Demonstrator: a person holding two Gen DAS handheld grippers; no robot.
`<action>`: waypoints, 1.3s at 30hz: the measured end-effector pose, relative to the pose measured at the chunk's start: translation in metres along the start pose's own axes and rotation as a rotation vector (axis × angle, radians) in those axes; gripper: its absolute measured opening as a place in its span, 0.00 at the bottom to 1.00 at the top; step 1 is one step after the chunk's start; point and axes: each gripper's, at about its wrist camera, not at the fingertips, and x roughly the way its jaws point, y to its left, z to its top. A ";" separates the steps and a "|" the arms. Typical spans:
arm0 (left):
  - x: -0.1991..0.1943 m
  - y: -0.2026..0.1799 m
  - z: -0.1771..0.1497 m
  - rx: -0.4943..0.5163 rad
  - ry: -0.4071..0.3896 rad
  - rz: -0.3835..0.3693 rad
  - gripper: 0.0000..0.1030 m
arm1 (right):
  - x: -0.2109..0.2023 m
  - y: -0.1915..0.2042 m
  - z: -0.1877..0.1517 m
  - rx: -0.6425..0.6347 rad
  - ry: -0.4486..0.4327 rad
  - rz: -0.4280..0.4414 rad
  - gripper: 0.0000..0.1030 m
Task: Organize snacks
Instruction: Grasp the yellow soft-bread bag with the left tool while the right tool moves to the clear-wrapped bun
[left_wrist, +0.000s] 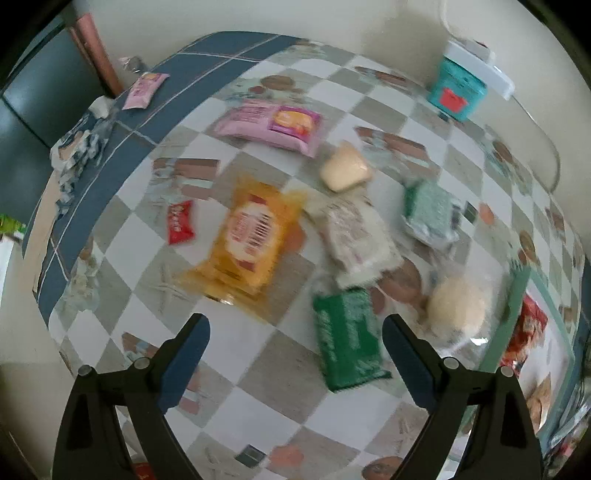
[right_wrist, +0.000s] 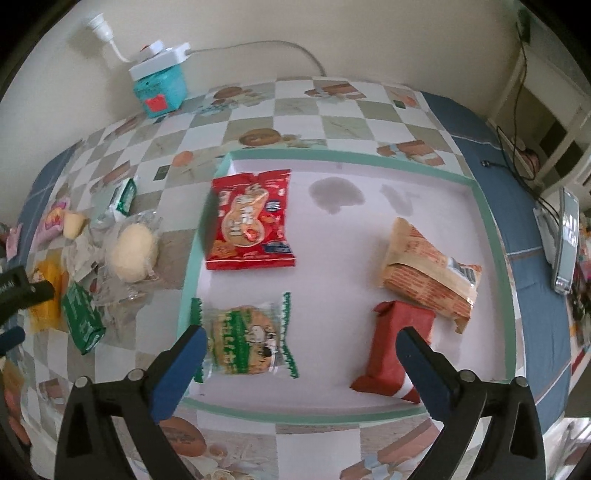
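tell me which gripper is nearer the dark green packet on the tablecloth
Left. The dark green packet lies just ahead between the open left gripper fingers; the right gripper hovers over the tray, off to its side.

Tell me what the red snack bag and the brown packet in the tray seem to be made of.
Red snack bag: likely glossy plastic film, judging by its sheen and crimped ends. Brown packet: looks like matte paper, with folded creases and no shine, though it could be paper-look film.

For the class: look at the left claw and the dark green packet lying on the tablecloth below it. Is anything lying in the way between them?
Nothing visible. The left claw hangs open and empty, and the dark green packet lies uncovered between its fingers, with only checked tablecloth around it.
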 end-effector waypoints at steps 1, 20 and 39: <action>0.001 0.007 0.004 -0.012 0.000 -0.001 0.92 | 0.000 0.003 0.000 -0.003 0.000 0.001 1.00; 0.002 0.125 0.037 -0.251 -0.010 -0.034 0.92 | -0.012 0.083 0.006 -0.003 -0.055 0.119 1.00; 0.025 0.078 0.043 -0.086 0.053 -0.073 0.92 | 0.016 0.133 0.029 -0.035 -0.020 0.150 1.00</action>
